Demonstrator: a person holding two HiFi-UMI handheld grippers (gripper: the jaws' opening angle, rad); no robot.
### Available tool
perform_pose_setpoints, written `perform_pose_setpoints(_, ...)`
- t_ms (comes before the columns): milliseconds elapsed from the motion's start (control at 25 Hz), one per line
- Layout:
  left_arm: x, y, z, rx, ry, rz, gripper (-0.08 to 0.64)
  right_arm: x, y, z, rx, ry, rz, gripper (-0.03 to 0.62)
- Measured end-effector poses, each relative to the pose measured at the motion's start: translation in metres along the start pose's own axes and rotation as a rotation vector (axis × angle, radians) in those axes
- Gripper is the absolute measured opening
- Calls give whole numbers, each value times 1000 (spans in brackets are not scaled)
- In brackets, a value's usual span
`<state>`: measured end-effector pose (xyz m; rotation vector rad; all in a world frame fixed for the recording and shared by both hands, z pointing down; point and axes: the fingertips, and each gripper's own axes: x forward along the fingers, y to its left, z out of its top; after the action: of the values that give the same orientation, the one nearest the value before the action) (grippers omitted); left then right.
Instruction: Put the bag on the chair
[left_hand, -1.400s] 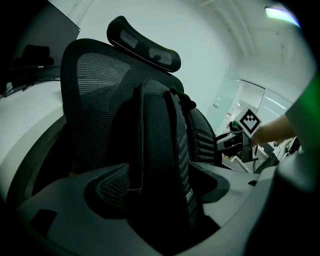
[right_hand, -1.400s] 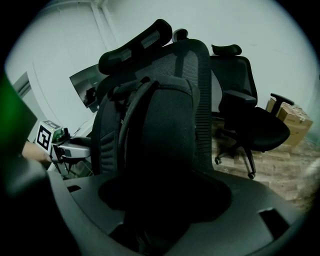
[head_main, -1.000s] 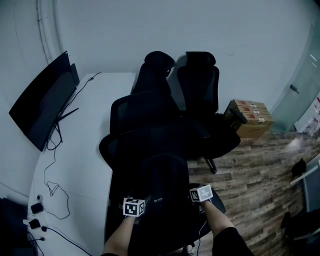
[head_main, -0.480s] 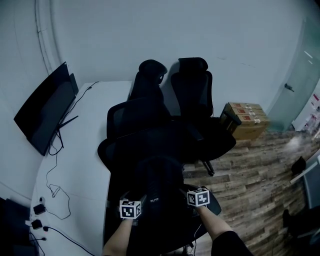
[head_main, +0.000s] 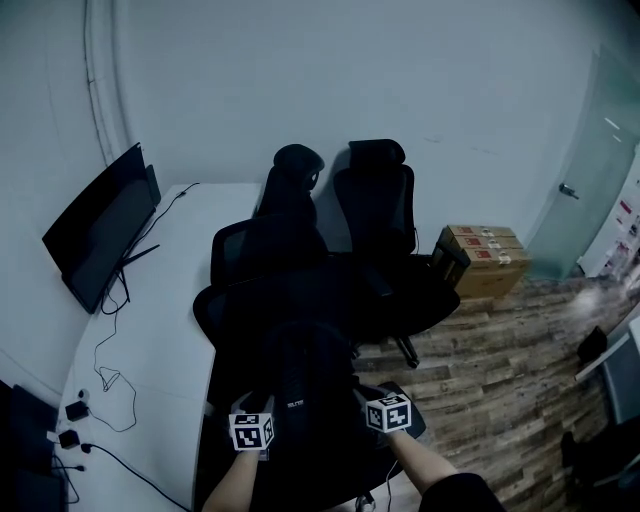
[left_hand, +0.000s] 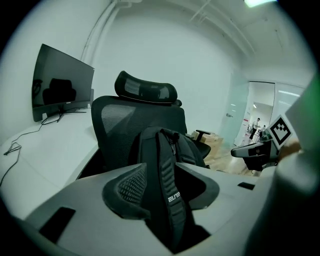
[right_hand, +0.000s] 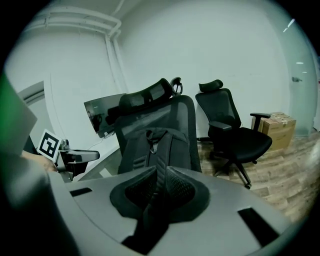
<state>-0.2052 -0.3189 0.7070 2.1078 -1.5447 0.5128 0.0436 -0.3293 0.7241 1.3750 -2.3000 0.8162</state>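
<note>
**Q:** Start at the left. What is there?
**A:** In the head view, a dark monitor (head_main: 97, 235) stands at about 9 o'clock on a white desk (head_main: 160, 300). Thin cables (head_main: 105, 378) trail across the desk toward 7 o'clock.

**Q:** And the left gripper?
**A:** The left gripper (left_hand: 162, 185) is low in the head view, at about 7 o'clock. Its jaws have just been closing and now stand at a middling width. They are clamped on the left strap (left_hand: 167, 160), a thick padded black strap that runs up between them to the bag.

**Q:** Where is the bag?
**A:** The bag (head_main: 305, 365) is black and upright at 6 o'clock, between the two grippers. It is directly in front of the mesh back of the near chair (head_main: 265, 245). The picture is too dark there to tell what the bag's base rests on.

**Q:** The right gripper?
**A:** The right gripper (right_hand: 161, 187) is at about 5 o'clock. Its jaws have also just been closing and are now narrow. They pinch the right strap (right_hand: 162, 157) between the textured pads (right_hand: 187, 190).

**Q:** What is farther right?
**A:** A far chair (head_main: 378, 200), also black with a headrest, stands at about 12 to 1 o'clock, just beside the near one. Stacked cardboard boxes (head_main: 485, 260) sit at 2 o'clock near the pale wall (head_main: 450, 90). They rest on a wood-plank floor (head_main: 500, 370) that fills 3 to 4 o'clock.
</note>
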Motion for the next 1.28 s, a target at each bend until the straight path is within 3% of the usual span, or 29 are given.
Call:
perform_pose_setpoints(320,-48,-31,-5,-8,-59,47,67,-55,15,-1,50,-75,57,66)
perform_pose_setpoints(1000,-139,-119,-17,-4,-189,44,40,-157,38,-15,-35,-148,162,61)
perform_pose_setpoints(1280,-165,-152,-34,-39,-224,84,35,-190,30,-28,-67,-162,188,60)
